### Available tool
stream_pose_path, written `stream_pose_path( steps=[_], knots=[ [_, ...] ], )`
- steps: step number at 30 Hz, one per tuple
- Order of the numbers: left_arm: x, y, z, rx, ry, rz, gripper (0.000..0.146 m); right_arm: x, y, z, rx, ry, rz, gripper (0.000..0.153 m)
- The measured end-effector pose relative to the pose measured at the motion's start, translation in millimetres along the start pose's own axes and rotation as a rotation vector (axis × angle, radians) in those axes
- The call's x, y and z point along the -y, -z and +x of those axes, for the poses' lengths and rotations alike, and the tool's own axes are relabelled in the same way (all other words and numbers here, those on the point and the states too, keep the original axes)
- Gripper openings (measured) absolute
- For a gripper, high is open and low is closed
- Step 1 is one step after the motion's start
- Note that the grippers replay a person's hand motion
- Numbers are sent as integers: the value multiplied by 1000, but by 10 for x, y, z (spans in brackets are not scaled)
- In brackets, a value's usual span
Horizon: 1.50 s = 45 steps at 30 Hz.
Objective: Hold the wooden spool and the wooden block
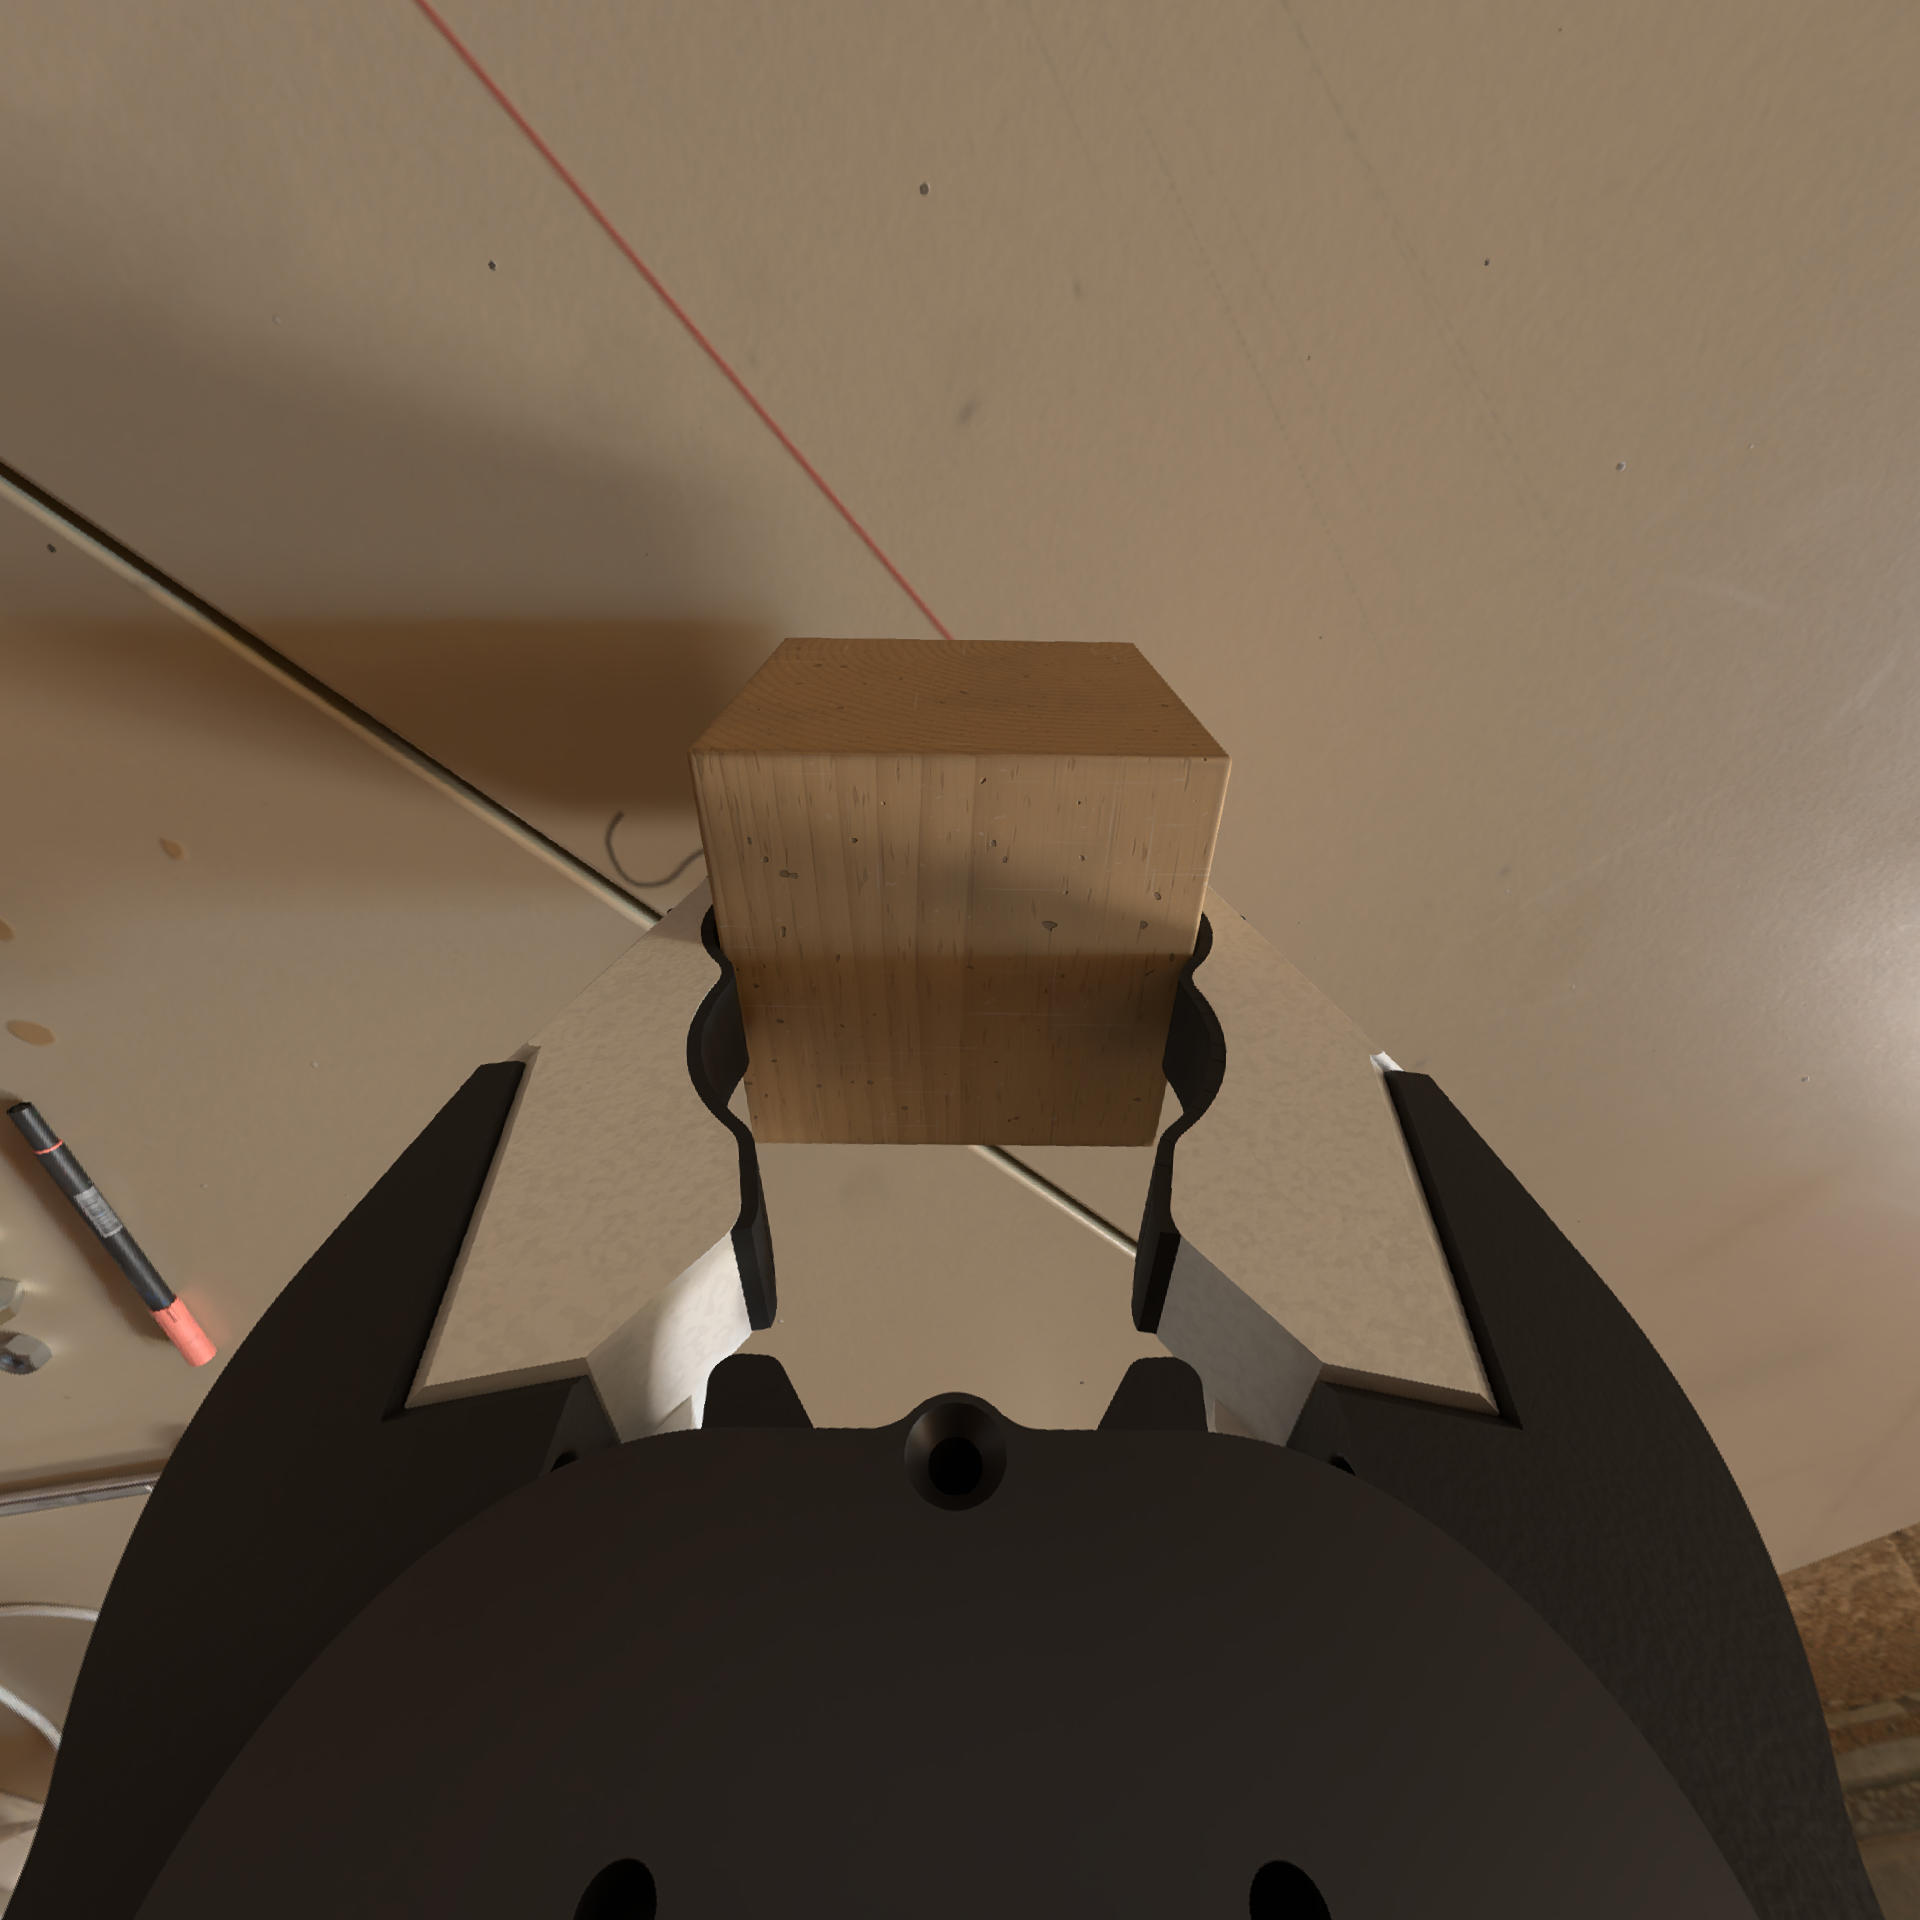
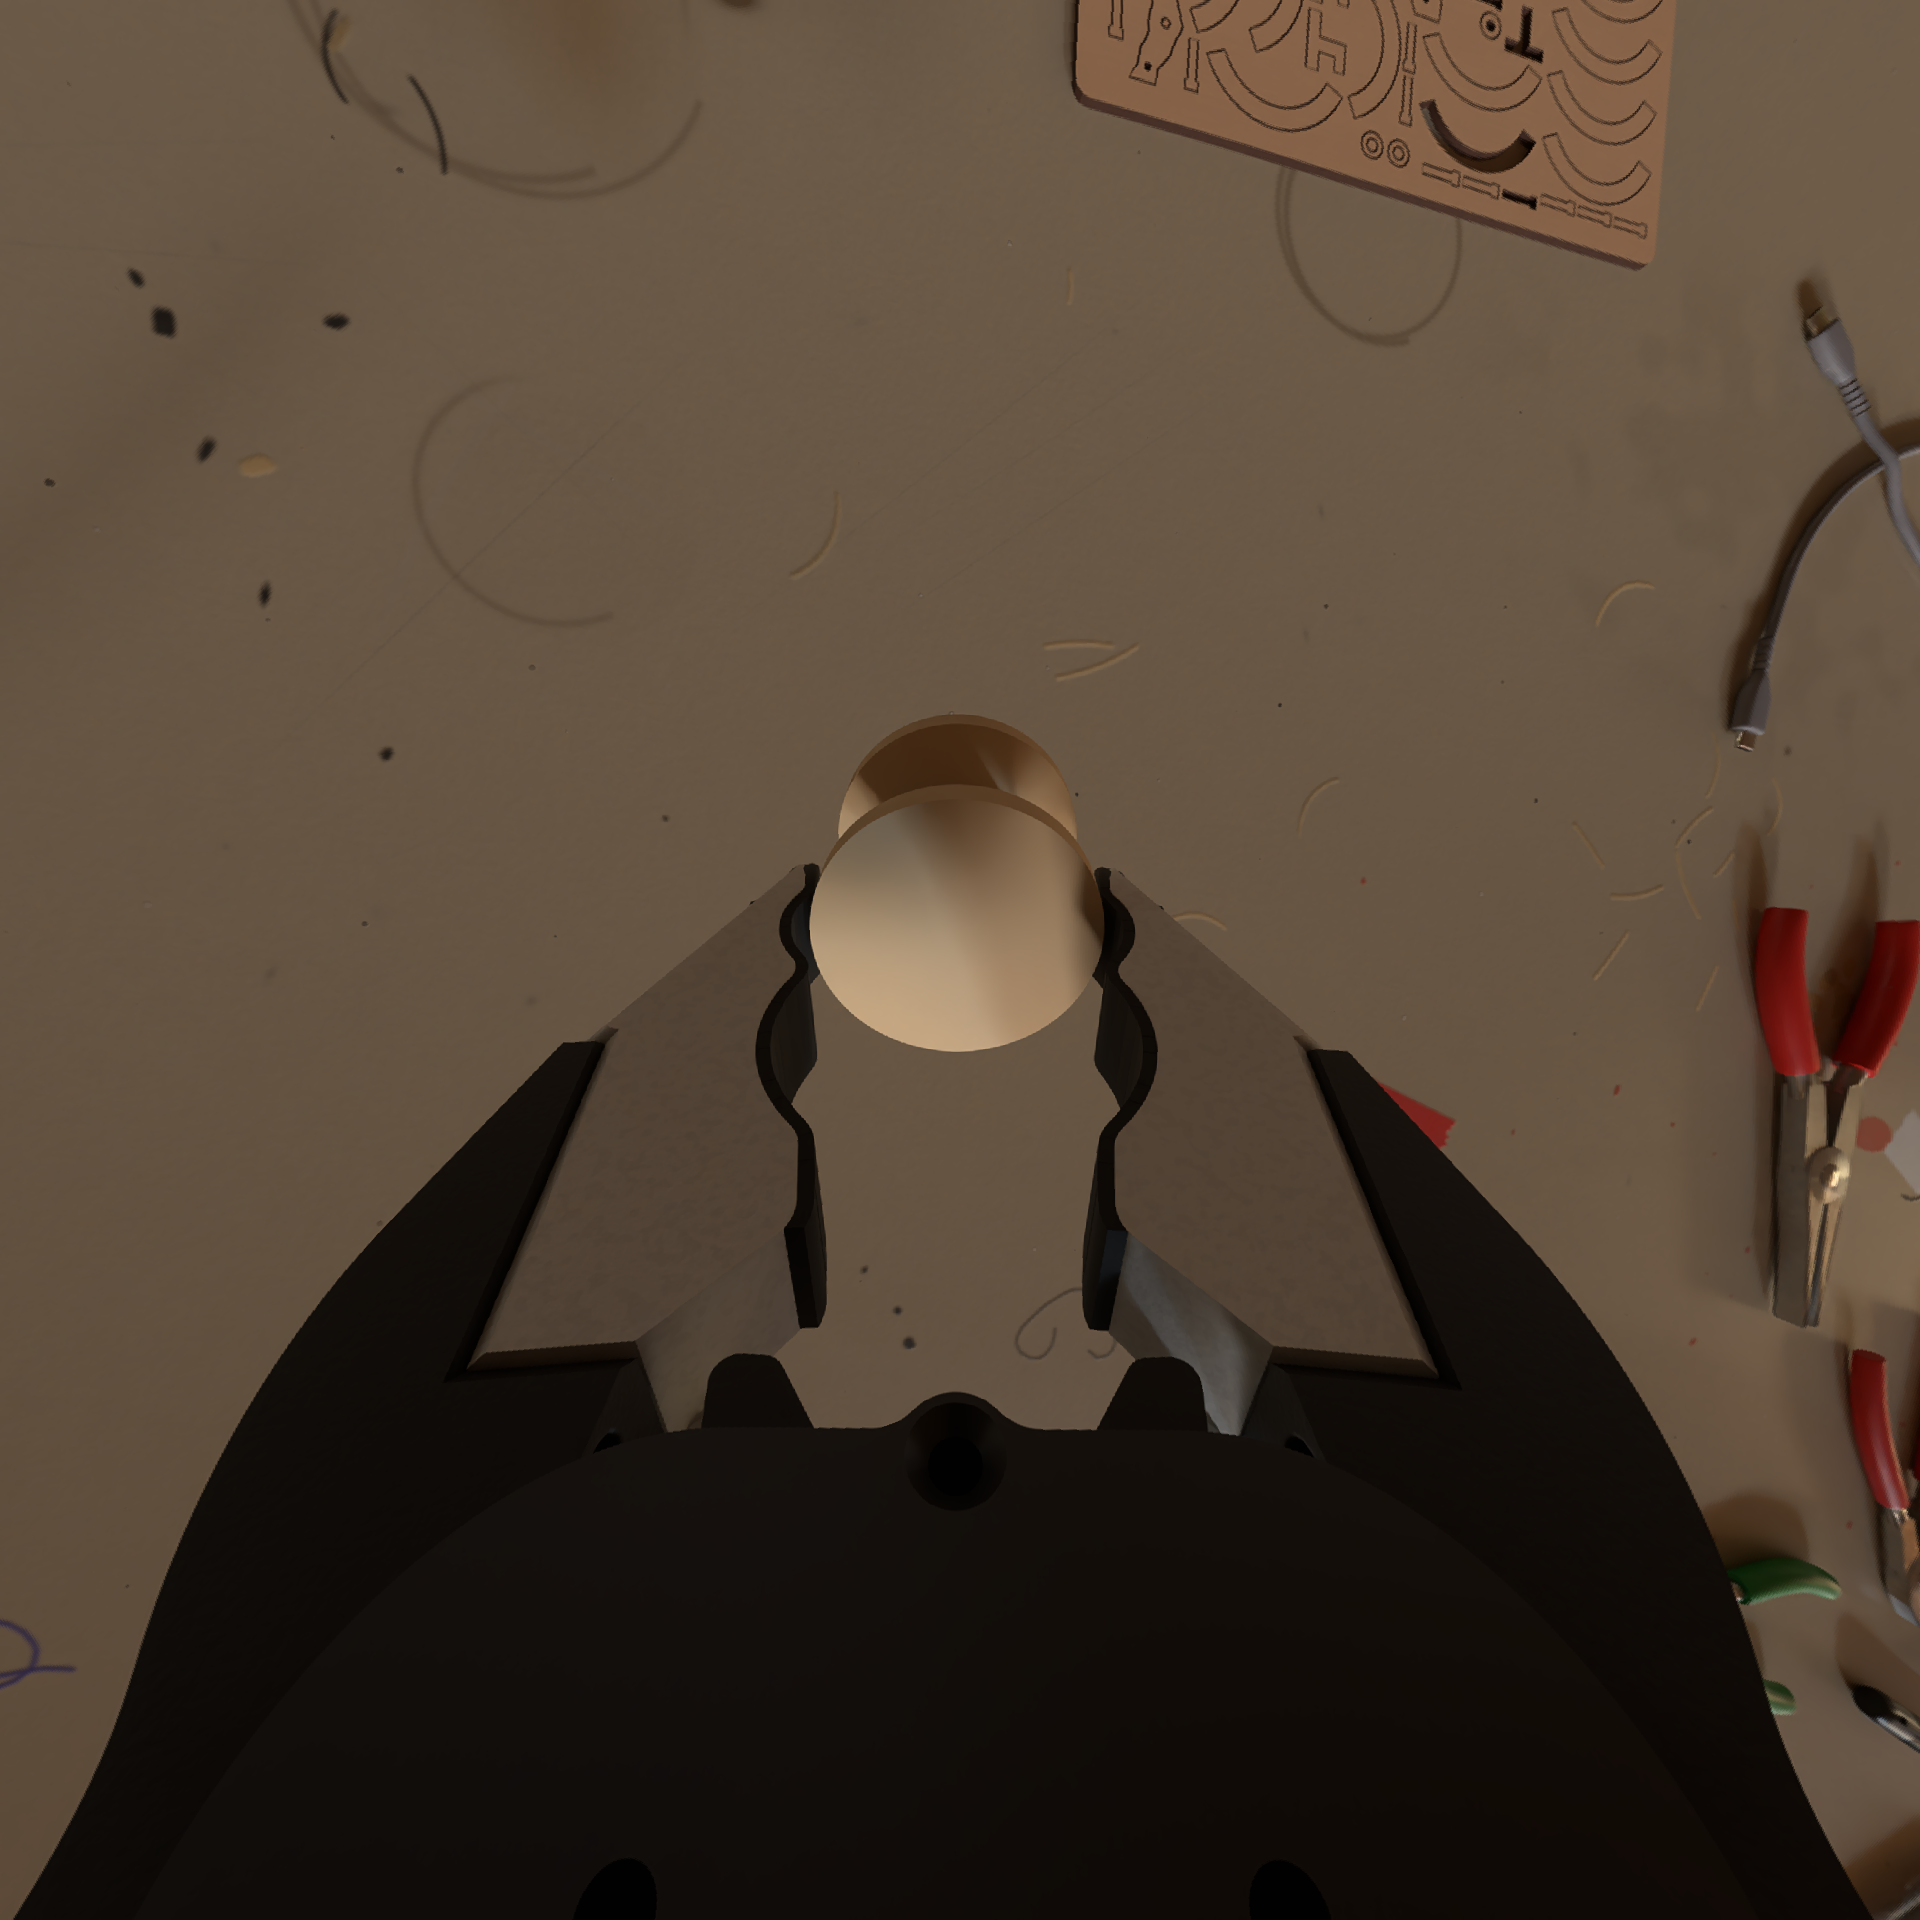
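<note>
In the left wrist view my left gripper [image 1: 956,935] is shut on the wooden block [image 1: 956,894], a pale cube with vertical grain. Both black pads press its side faces, and the block stands out past the fingertips above the tan tabletop [image 1: 1351,416]. In the right wrist view my right gripper [image 2: 954,904] is shut on the wooden spool [image 2: 954,935]. The fingertips clamp the near round flange on both sides. The spool's far flange [image 2: 951,758] shows just beyond it. The spool's core is mostly hidden.
A black marker with an orange cap [image 1: 109,1231] lies at the left of the left wrist view, near a seam [image 1: 343,717] in the tabletop. A laser-cut wooden sheet [image 2: 1382,104], a grey cable [image 2: 1808,540] and red-handled pliers [image 2: 1829,1101] lie along the top and right of the right wrist view.
</note>
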State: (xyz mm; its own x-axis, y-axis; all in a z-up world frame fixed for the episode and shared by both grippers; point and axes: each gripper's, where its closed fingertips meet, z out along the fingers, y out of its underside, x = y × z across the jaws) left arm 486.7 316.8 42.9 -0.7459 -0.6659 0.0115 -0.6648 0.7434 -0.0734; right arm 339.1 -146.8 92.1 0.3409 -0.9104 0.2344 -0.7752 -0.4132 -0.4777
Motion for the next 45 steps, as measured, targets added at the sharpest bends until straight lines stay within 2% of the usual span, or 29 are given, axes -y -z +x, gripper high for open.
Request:
stream_pose_path(
  steps=[16, 23, 35, 45],
  knots=[
    [-6, -56, -21, 47, -26, -37, 82, 77, 67, -40, -12, 31, 34, 52],
    [-2, 47, -18, 75, -38, -10, 82, 107, 90, -59, -13, 42, 47, 52],
    [-21, 446, 37, 82, -54, 137, 82, 87, 47, -81, -8, 50, 27, 52],
    [-45, 863, 177, 162, -86, 262, 82, 69, 16, -100, -3, 56, 12, 52]
  ],
)
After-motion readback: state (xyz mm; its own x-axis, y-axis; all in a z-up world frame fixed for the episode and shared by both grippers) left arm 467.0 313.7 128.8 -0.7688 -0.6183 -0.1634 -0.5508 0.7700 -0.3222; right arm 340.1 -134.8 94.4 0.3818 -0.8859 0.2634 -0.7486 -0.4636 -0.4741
